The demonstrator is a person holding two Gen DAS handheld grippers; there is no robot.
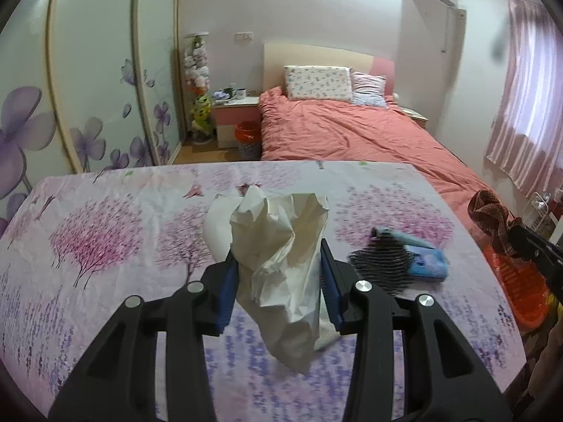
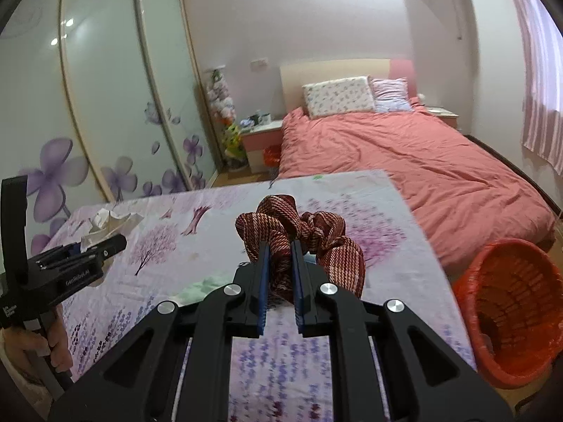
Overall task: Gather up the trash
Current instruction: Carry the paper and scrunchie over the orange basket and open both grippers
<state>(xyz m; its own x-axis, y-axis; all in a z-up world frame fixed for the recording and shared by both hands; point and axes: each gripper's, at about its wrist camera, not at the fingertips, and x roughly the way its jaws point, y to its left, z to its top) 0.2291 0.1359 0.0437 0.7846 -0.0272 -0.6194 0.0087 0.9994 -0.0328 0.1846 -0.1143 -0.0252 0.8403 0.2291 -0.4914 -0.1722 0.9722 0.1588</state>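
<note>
My left gripper [image 1: 278, 274] is shut on a crumpled cream paper wad [image 1: 281, 263], held above the flowered table [image 1: 105, 246]. In the right wrist view, my right gripper [image 2: 279, 274] is shut on a dark red striped scrunchie [image 2: 306, 232], lifted over the table's right part. The same scrunchie [image 1: 489, 211] shows at the right edge of the left wrist view, in the right gripper. The left gripper [image 2: 88, 249] with the paper appears at the left of the right wrist view. An orange basket [image 2: 510, 309] stands on the floor right of the table.
A black bristle brush with a blue handle [image 1: 397, 256] lies on the table [image 2: 176, 232] to the right of the paper. Beyond the table is a bed with a pink cover [image 1: 352, 130], a nightstand [image 1: 235, 112] and a small red bin [image 1: 248, 139]. A hand [image 2: 38, 348] holds the left gripper.
</note>
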